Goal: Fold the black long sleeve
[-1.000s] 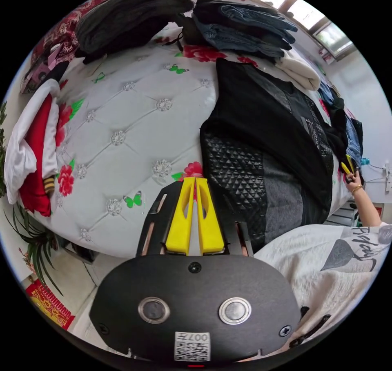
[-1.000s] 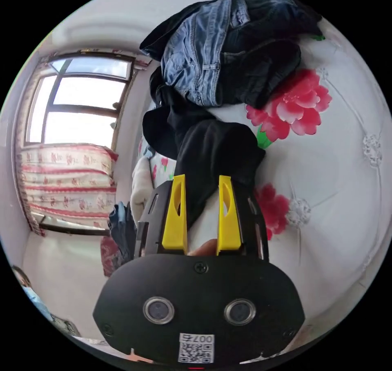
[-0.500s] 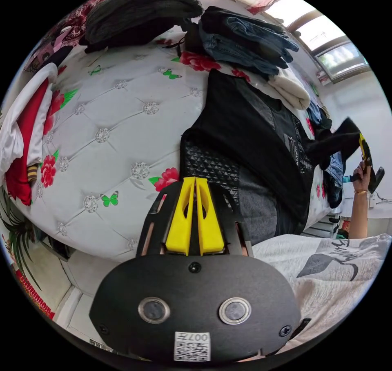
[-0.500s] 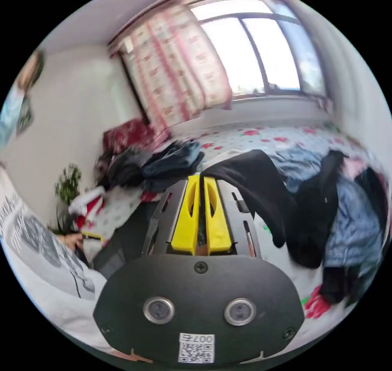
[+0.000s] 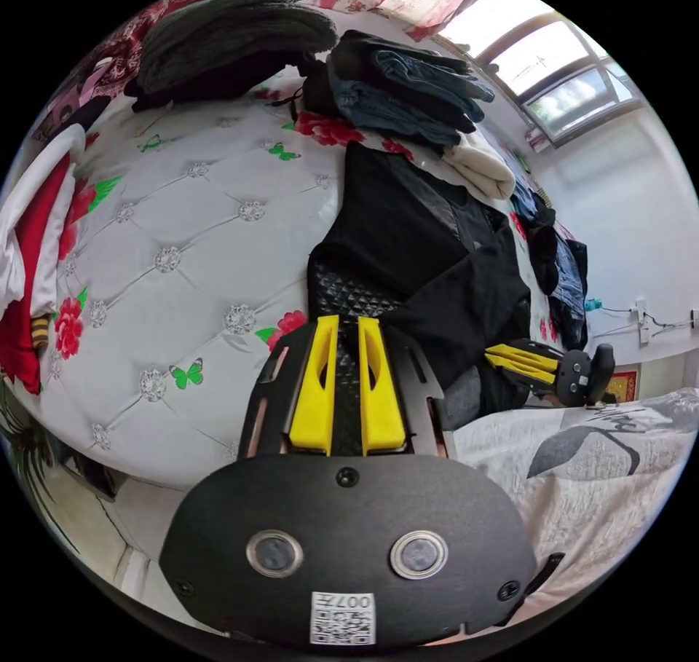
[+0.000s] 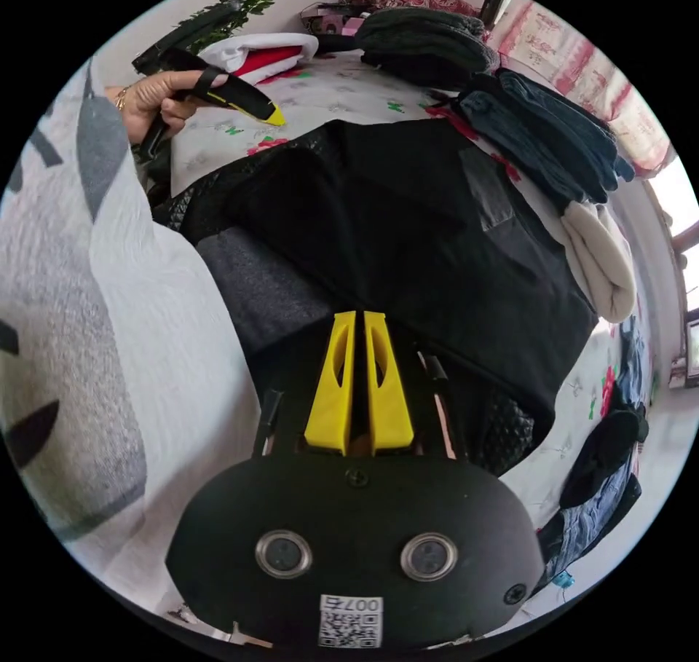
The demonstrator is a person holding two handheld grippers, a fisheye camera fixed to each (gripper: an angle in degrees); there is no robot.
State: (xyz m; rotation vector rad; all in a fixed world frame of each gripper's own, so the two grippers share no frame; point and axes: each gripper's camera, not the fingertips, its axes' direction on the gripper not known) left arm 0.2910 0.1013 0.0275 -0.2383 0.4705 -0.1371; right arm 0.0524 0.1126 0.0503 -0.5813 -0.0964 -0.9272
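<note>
The black long sleeve (image 5: pixel 408 247) lies spread on the white flowered bed (image 5: pixel 189 254), its quilted hem (image 5: pixel 349 294) nearest me. My left gripper (image 5: pixel 348 321) hovers at that hem with its jaws a little apart and quilted cloth showing in the gap. One black sleeve (image 5: pixel 459 305) lies folded across the body. My right gripper (image 5: pixel 510 356) is at the end of that sleeve. In the right gripper view the right gripper (image 6: pixel 354 314) has its jaws pressed together on dark cloth over the black long sleeve (image 6: pixel 408 210). A hand holds the left gripper (image 6: pixel 273 116) at the hem's far corner.
Folded stacks line the bed's far side: dark grey knits (image 5: pixel 233 28), jeans (image 5: pixel 408 87), a cream garment (image 5: pixel 480 170). Red and white clothes (image 5: pixel 29 254) sit at the left edge. An unfolded pile (image 5: pixel 561 269) lies beyond the shirt. The person's white top (image 5: pixel 582 473) is close.
The right gripper closed on a black sleeve by the pile, lifted it, and swung it across onto the garment's body. The left gripper's jaws parted slightly.
</note>
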